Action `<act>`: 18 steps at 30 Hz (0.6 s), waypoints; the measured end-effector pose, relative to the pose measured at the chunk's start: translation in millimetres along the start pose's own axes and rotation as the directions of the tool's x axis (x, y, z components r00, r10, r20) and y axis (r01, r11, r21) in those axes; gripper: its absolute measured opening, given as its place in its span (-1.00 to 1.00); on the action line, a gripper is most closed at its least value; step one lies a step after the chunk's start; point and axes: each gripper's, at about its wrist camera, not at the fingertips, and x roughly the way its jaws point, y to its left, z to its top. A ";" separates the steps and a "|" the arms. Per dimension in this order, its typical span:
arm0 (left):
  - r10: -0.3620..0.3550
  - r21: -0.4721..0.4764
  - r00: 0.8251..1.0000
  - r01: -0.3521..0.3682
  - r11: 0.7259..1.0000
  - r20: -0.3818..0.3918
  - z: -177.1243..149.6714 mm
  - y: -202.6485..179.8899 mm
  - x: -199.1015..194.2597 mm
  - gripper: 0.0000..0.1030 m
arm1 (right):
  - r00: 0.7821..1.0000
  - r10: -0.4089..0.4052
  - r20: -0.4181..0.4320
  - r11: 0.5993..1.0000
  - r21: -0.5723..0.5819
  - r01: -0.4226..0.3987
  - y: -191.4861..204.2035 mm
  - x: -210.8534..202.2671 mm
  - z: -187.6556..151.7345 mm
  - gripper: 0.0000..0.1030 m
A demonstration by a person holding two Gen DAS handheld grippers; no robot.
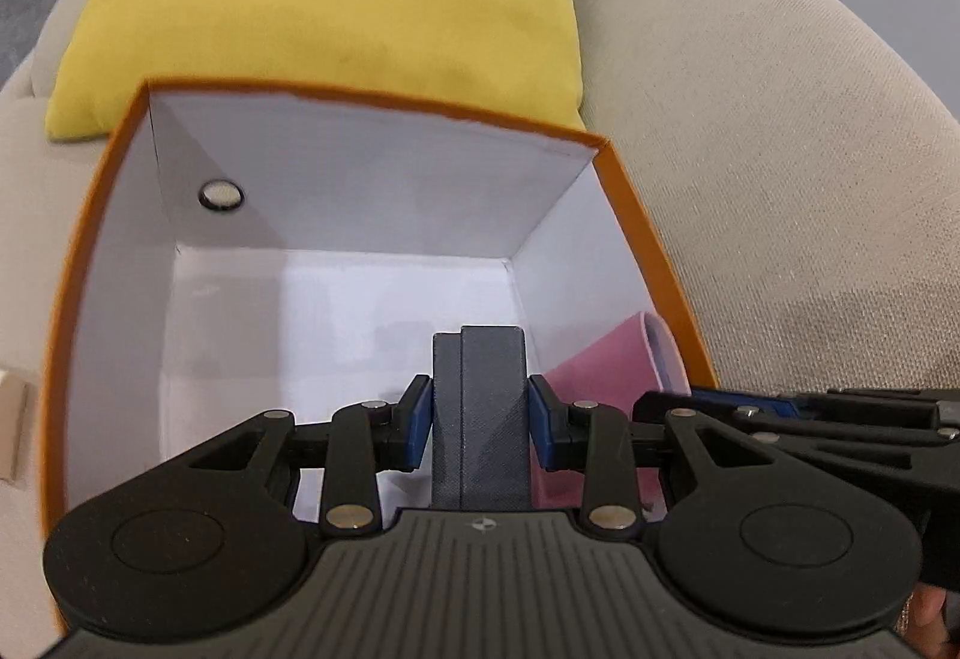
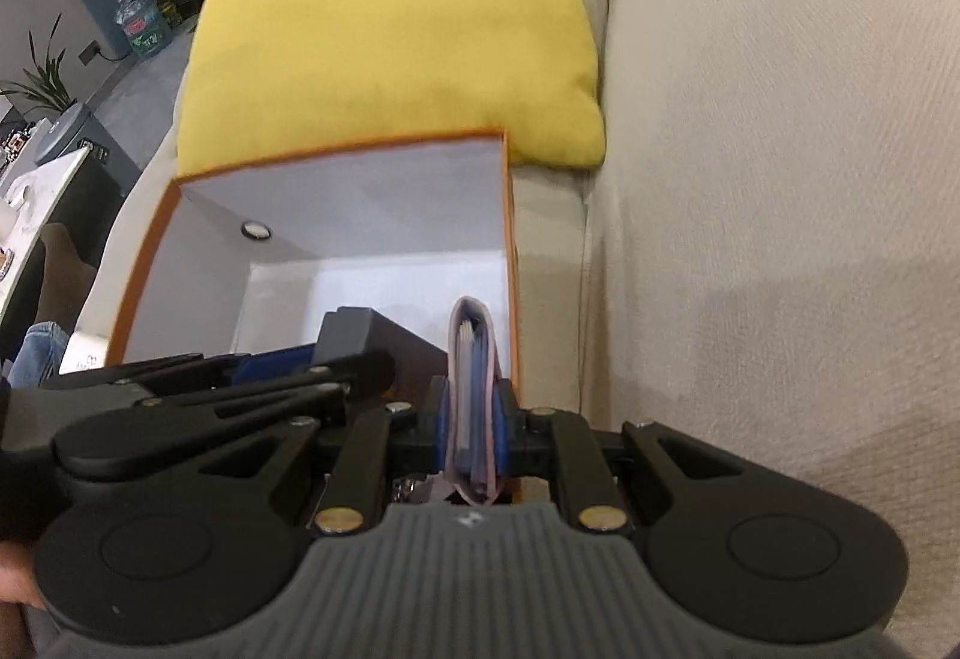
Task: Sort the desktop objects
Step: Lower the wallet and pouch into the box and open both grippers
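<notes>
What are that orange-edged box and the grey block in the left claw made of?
The box looks like cardboard: thin flat walls with creased corners, matte white inside, orange along the rim. The grey block, pinched in the left gripper, seems to be hard plastic, possibly 3D-printed, judging by its fine ridged texture and dull finish, though the look leaves that open.

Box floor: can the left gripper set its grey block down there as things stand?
Probably yes. The left gripper holds the grey block over the box; the white floor below looks bare, with the pink wallet off to the right.
</notes>
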 end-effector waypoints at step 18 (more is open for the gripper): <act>-0.037 -0.061 0.998 0.034 0.998 -0.047 0.2 7.1 7.8 -0.26 | 0.998 0.001 0.056 0.999 0.032 -0.003 1.9 -33.6 0.0 -0.45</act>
